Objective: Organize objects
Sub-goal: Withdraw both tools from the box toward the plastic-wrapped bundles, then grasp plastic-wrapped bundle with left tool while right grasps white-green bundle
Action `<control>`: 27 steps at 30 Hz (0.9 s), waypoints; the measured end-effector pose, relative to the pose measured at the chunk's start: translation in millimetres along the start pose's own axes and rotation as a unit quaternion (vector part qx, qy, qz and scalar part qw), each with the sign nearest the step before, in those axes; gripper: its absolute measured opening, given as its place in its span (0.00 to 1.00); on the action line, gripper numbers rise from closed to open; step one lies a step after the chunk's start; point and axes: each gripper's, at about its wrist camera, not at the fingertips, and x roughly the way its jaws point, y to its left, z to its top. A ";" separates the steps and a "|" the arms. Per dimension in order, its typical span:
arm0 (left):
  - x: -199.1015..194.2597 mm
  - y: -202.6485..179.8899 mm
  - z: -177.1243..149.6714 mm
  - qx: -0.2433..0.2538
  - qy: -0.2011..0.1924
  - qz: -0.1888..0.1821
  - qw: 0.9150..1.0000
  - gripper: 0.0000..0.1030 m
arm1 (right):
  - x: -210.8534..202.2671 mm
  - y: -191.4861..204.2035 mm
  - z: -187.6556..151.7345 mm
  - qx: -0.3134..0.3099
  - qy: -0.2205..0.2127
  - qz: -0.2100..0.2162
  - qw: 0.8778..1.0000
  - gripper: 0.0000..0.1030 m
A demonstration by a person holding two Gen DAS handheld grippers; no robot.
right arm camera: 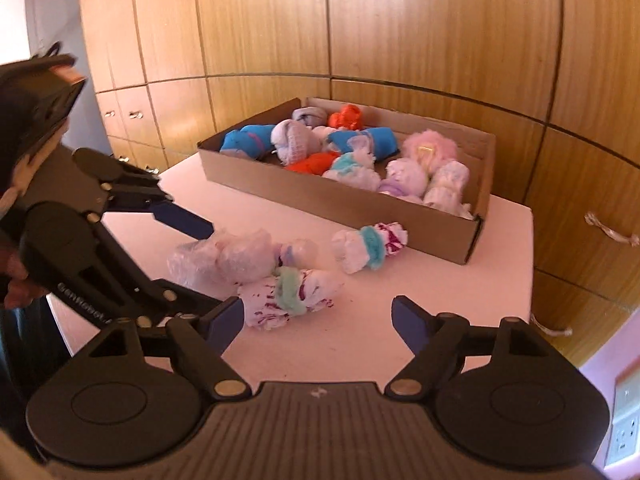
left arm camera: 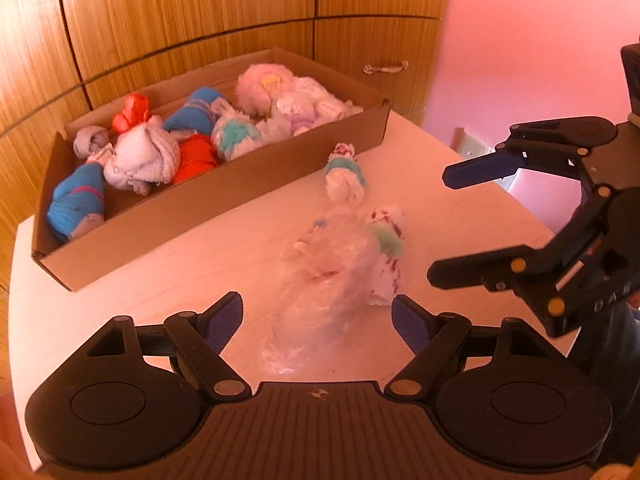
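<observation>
Both tongs gape, gripping nothing — the left tongs (left arm camera: 318,320) over a clear plastic bag (left arm camera: 324,276) on the desk (left arm camera: 224,248), the right tongs (right arm camera: 318,320) beside a rolled sock (right arm camera: 290,294).

A shallow brown cardboard box (right arm camera: 400,206) is sitting at the far side of the white tabletop, holding rolled sock bundles in blue, orange, pink and white. Two white rolled socks with teal bands (right arm camera: 370,246) (right arm camera: 290,294) are lying on their sides in front of it, the nearer one touching a crinkled clear plastic bag (right arm camera: 224,260).
</observation>
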 end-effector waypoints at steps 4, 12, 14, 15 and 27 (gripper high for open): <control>2.3 14.3 -1.3 -0.016 0.010 -0.002 1.000 0.70 | 11.8 6.0 -1.4 -0.018 -0.004 0.004 1.000 0.76; -10.3 33.1 -9.6 -0.036 0.011 0.009 0.999 0.67 | 32.3 23.5 1.1 -0.048 0.002 0.004 0.999 0.76; -10.7 33.9 -8.4 -0.037 0.008 0.009 0.999 0.68 | 37.2 29.0 0.8 -0.059 0.006 -0.002 0.998 0.76; -9.8 33.8 -7.4 -0.036 0.007 0.008 0.999 0.68 | 38.9 30.6 0.4 -0.062 0.008 -0.005 0.998 0.76; 5.5 37.8 -2.3 -0.028 0.008 0.001 1.000 0.66 | 43.5 30.8 -1.2 -0.063 0.014 -0.012 0.998 0.61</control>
